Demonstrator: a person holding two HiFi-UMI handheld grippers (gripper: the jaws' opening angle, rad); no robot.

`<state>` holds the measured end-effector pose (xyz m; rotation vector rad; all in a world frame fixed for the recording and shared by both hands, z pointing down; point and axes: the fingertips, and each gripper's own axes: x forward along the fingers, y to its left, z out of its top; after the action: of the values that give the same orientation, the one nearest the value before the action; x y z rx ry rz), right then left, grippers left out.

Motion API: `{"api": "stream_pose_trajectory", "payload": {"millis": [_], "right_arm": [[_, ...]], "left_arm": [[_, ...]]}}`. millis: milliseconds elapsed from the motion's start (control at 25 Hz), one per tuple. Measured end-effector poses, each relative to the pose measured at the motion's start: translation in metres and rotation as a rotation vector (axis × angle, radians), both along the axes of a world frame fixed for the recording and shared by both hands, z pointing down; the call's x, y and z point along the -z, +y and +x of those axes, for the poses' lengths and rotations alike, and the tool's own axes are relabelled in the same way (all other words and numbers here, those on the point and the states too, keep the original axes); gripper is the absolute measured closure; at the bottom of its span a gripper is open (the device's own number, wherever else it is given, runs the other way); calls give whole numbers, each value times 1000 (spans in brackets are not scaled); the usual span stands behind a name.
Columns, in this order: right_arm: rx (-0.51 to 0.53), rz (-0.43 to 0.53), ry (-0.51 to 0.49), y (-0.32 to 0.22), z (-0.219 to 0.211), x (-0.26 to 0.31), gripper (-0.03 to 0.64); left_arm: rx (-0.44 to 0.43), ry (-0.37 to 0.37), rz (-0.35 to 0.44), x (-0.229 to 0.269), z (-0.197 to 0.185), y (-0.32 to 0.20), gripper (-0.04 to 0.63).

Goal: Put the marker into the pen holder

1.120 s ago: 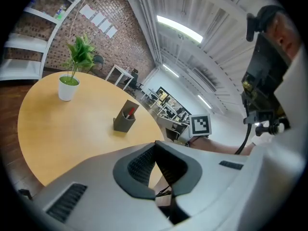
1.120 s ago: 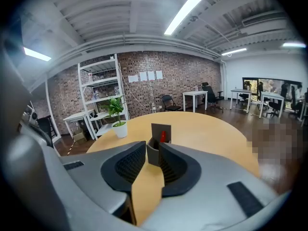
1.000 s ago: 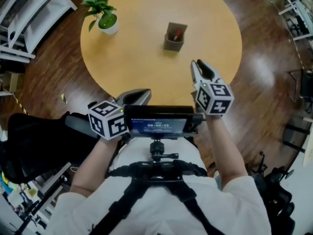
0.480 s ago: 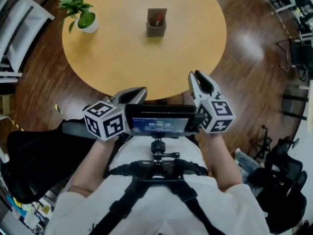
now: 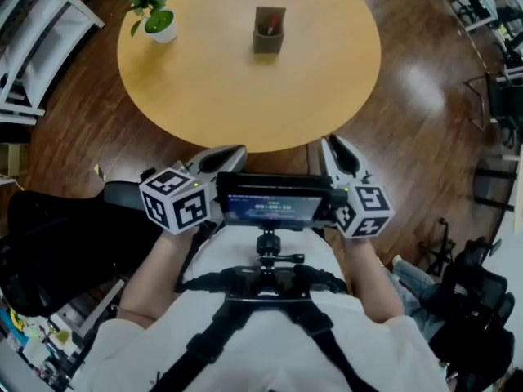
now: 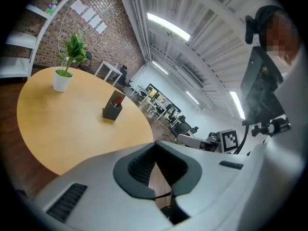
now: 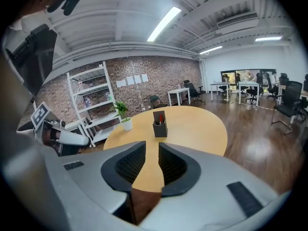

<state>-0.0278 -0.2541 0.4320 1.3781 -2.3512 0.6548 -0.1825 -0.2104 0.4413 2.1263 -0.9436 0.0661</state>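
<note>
Ceiling strip lights [image 7: 163, 23] give bright, even light and leave a pale glare patch on the floor [image 5: 425, 84]. The holder [image 5: 269, 29] casts a short, soft shadow on the worktop [image 5: 245, 88]. Both gripper views bulge strongly and have black corners.

Nothing can be read: the digits on the near screen [image 5: 274, 209] are blurred, the papers [image 7: 131, 81] on the far brick wall [image 7: 166, 76] too small.

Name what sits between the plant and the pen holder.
Only bare round wooden tabletop between white-potted green plant and dark square pen holder, per head view.
</note>
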Motion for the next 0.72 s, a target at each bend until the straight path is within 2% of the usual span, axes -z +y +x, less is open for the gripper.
{"api": "stream_pose_trajectory", "payload": {"millis": [160,360,720], "right_arm": [[35,21,-9,33,11,6,540],[60,52,-10,88,48,2,540],[82,65,-40,206,116,-9,540]], "left_arm": [[24,-8,13,-1,15,29,601],[39,-11,34,0,55,76,601],[31,-37,40,-7,134,198,601]]}}
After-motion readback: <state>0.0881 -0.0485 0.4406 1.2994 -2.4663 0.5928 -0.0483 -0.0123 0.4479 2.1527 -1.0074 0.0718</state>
